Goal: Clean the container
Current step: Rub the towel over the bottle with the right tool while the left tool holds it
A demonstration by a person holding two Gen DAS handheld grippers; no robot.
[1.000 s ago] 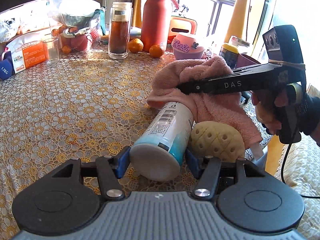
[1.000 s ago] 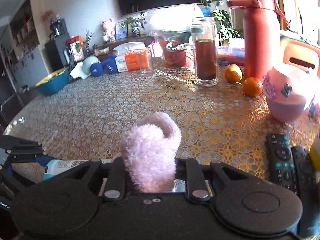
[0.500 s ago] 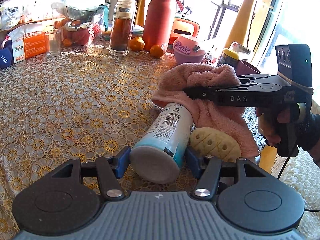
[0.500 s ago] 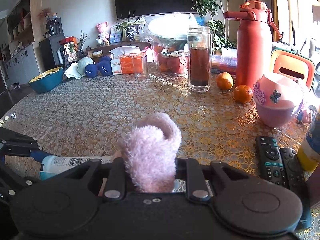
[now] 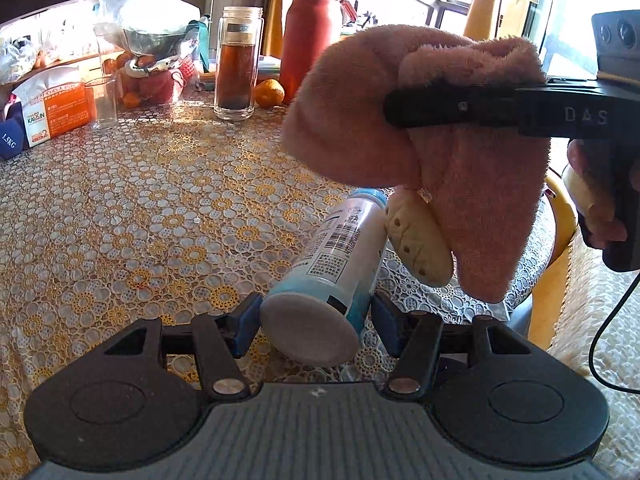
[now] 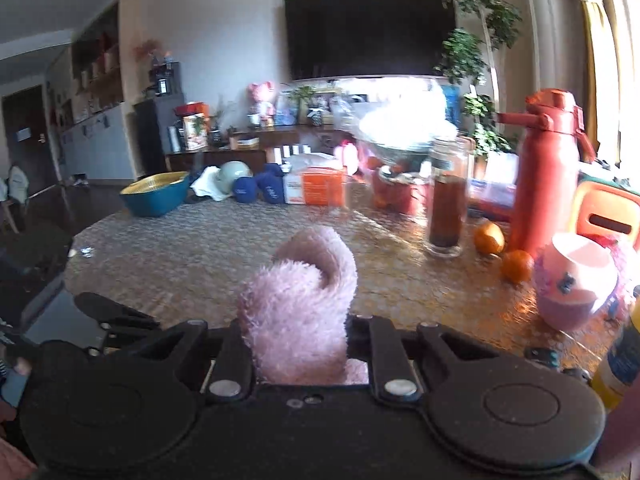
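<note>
Only left wrist view shows left gripper (image 5: 312,320) clamping bottle (image 5: 336,264).

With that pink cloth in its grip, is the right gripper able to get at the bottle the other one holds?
Probably yes: the right gripper hangs above the bottle with the pink cloth dangling, nothing between them.

The container (image 5: 338,252), a white cylinder fading to blue at its flat base, with a barcode label, lay tilted, base foremost. The fluffy pink cloth (image 5: 420,128) hung bunched above its far end, apart from it.
</note>
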